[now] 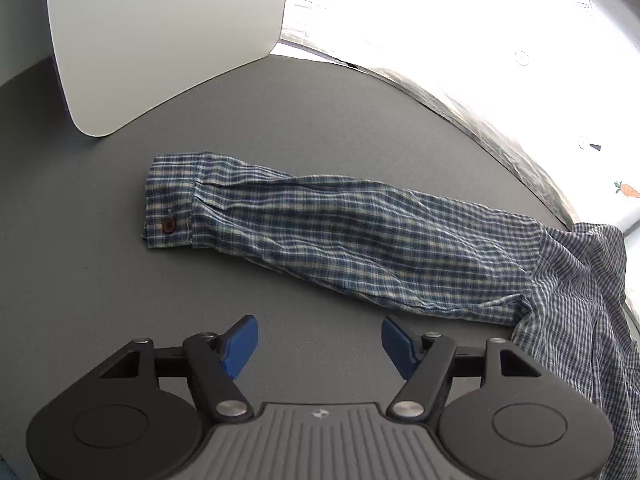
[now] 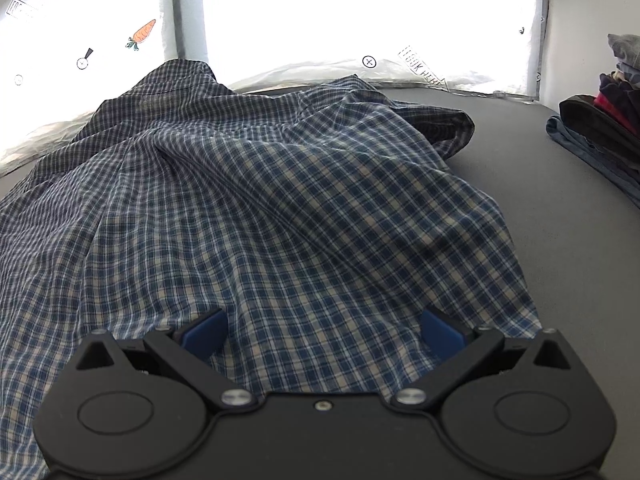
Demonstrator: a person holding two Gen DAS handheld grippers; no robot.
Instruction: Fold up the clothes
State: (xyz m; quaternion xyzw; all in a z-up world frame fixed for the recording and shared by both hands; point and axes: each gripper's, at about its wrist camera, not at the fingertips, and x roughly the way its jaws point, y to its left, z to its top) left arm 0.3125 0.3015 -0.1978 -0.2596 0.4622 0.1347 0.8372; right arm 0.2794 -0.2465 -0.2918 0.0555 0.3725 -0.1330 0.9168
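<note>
Nearest the left wrist camera, the left gripper (image 1: 320,346) hovers with its blue-padded jaws apart and nothing between them over the grey table (image 1: 100,280); just beyond lies the blue-and-white checked cotton shirt's sleeve (image 1: 340,236), stretched flat, its brown-buttoned cuff (image 1: 168,200) near a white curved board (image 1: 160,40). Over the shirt's rumpled body (image 2: 260,200), the right gripper (image 2: 322,336) holds its jaws wide apart, cloth beneath them but unclamped; farther right, a pile of folded clothes (image 2: 600,128) rests on the table.
</note>
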